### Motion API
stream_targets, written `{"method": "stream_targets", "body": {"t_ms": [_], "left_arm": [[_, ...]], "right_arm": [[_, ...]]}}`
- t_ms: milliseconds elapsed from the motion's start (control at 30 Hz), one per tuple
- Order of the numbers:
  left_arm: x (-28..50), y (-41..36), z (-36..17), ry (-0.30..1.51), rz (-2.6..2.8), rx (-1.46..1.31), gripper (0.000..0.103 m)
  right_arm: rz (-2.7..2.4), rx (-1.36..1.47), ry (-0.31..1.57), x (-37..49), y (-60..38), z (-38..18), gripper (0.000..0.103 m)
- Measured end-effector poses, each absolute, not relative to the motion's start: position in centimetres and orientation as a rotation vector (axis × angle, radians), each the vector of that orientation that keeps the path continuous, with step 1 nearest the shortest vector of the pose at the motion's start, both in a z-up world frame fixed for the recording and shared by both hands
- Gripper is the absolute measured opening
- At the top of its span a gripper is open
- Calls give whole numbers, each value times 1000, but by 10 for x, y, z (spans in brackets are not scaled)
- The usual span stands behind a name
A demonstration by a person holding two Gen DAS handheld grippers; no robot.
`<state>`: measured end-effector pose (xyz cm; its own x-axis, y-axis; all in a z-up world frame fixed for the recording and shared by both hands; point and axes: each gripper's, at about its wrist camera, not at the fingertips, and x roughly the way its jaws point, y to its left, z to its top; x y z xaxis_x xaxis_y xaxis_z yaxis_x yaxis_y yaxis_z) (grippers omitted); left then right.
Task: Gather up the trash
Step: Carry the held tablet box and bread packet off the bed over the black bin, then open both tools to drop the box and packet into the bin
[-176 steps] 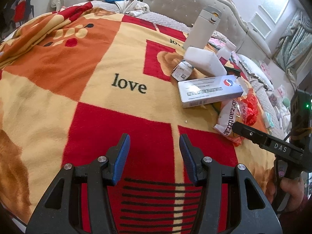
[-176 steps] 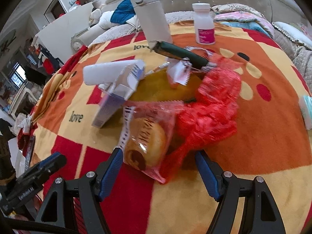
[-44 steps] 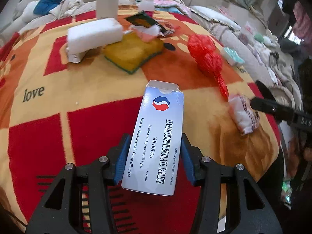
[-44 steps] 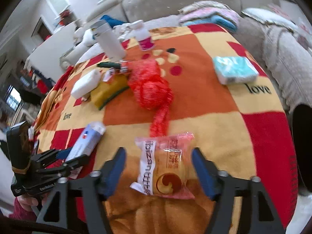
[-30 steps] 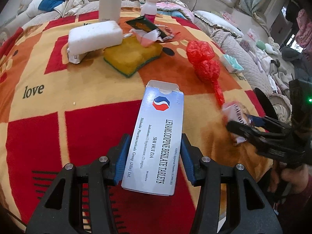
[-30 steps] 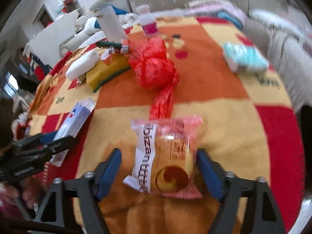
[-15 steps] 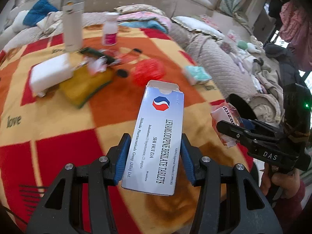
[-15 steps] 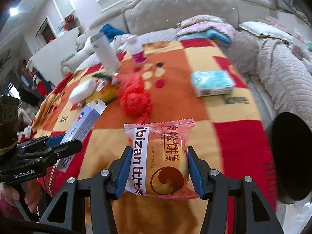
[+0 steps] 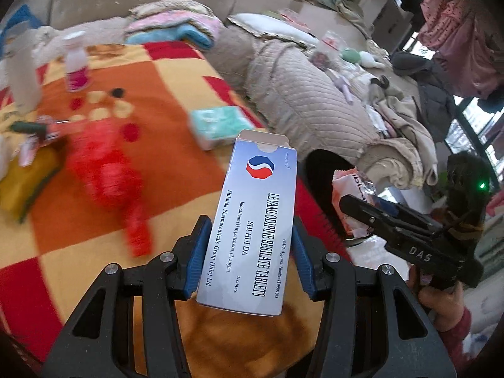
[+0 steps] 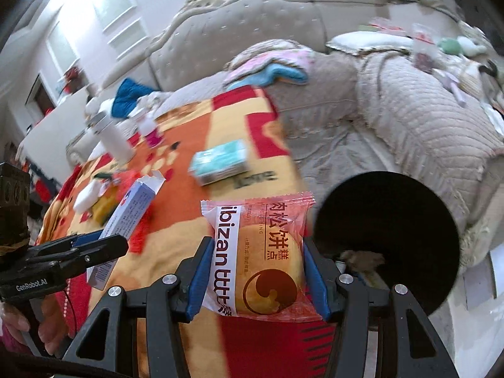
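Observation:
My left gripper (image 9: 249, 258) is shut on a white-blue tablet box (image 9: 255, 220) and holds it above the blanket; the box also shows in the right wrist view (image 10: 126, 217). My right gripper (image 10: 255, 274) is shut on a pink snack packet (image 10: 261, 258), held up beside a black round bin (image 10: 387, 236) at the bed's edge. In the left wrist view the packet (image 9: 352, 186) and the bin (image 9: 321, 167) sit to the right of the box.
On the red, orange and yellow blanket (image 9: 176, 72) lie a red mesh bag (image 9: 107, 170), a teal tissue pack (image 9: 217, 123), a yellow sponge (image 9: 28, 179), a small pink-labelled bottle (image 9: 75, 66) and a white flask (image 10: 110, 135). A quilted beige cover (image 10: 425, 119) lies right.
Both grippers have lifted their items and swung right toward the black bin. The blanket items have slid left in both views.

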<state>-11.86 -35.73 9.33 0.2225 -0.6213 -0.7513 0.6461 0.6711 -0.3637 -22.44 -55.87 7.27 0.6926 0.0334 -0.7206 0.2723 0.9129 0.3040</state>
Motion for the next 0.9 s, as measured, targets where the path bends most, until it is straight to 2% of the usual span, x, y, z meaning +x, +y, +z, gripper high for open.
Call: {"method": "stream_targets", "body": {"t_ms": [267, 633, 700, 800, 900], "left_arm": [[-124, -436, 76, 1083, -947, 34, 48], [-129, -504, 59, 1124, -1042, -10, 49], [-129, -510, 55, 1142, -1057, -36, 50], [-128, -512, 51, 1164, -1057, -55, 59], [-130, -504, 54, 1146, -1049, -40, 60]], "right_arm": [[-240, 462, 816, -240, -616, 50, 53], [-351, 511, 861, -248, -653, 15, 55], [-368, 512, 862, -252, -656, 13, 60], [-373, 531, 864, -256, -659, 11, 60], [-372, 546, 879, -258, -659, 7, 60]]}}
